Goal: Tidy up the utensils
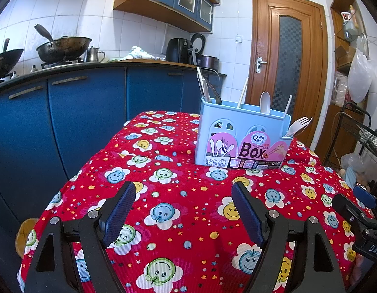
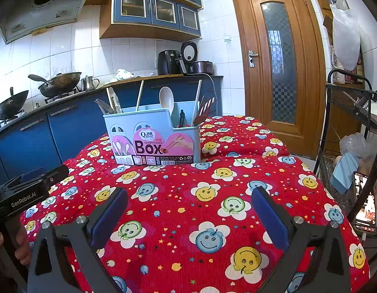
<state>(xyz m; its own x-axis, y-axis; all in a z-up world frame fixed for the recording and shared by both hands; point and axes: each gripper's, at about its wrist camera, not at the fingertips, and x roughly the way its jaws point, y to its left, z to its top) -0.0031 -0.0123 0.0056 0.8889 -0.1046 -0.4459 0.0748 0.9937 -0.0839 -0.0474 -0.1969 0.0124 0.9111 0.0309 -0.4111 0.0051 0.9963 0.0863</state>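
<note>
A: Left wrist view first. The left hand-held gripper (image 1: 183, 210) hangs over the red smiley cloth (image 1: 188, 195) covering the surface, jaws spread wide, nothing between the blue pads.

B: And the target?

A: The light blue chopsticks box (image 1: 242, 141) sits ahead and a touch to the right of that gripper, well apart from the fingertips. Its long side faces the camera. Utensils stand upright in it: a white spoon (image 1: 265, 102), pale chopsticks (image 1: 243, 92), and a white fork (image 1: 299, 125) leaning out at the right end.

B: I spot the right hand-held gripper (image 1: 354, 207) poking in at the right edge there.

A: Correct. Now the right wrist view. The same gripper, seen from its own camera, is open wide and empty too, over bare cloth. Here the box lies ahead and to the left, again well apart.

B: So which is nearer?

A: Hard to call; the box sits roughly between their lines, so either could reach it. Nothing loose shows on the cloth, so I'd judge the sorting done or nearly so.

B: The fork's tilt looks like the only thing left to tidy.
</note>
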